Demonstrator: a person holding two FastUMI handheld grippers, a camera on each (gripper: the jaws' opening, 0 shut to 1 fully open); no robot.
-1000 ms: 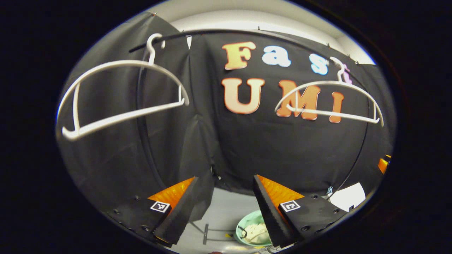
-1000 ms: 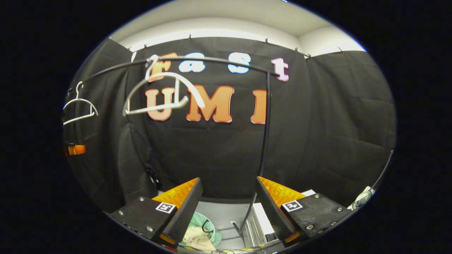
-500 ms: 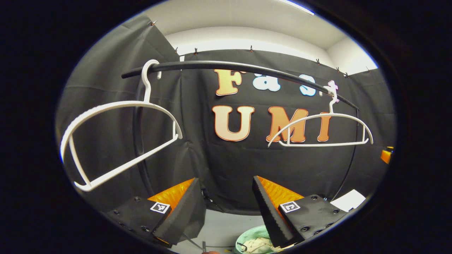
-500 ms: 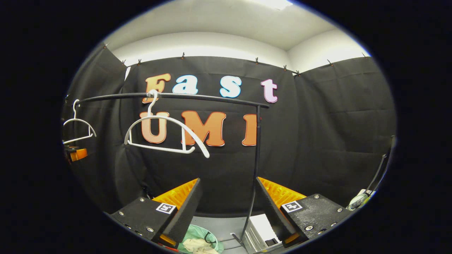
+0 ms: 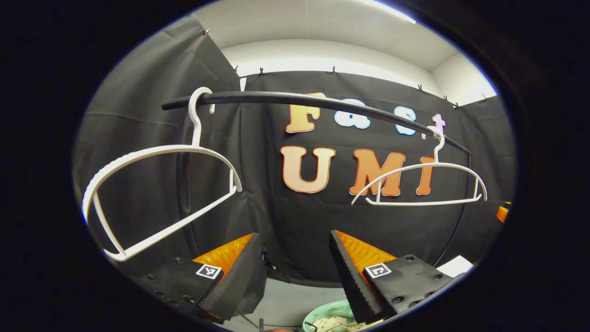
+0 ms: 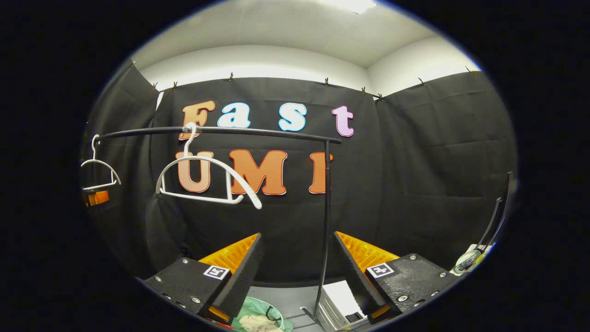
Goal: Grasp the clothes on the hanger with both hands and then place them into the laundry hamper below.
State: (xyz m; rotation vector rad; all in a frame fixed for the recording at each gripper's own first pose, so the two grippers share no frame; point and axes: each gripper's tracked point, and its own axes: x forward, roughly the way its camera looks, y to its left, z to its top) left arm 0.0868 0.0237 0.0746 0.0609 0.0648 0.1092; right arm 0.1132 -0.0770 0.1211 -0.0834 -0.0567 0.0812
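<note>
on the rail point(image 5: 295, 98), bare hangers point(image 5: 156, 184), tools apart

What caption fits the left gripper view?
Open left tool faces two bare white hangers on the rail; clothes lie in the hamper below.

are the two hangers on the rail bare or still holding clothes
Bare. Both white hangers, the near hanger and the far hanger, hang empty on the black rail; pale cloth lies in the green hamper below.

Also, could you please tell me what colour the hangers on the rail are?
White. The hangers hang bare on the black rail, clearest in the left gripper view.
</note>
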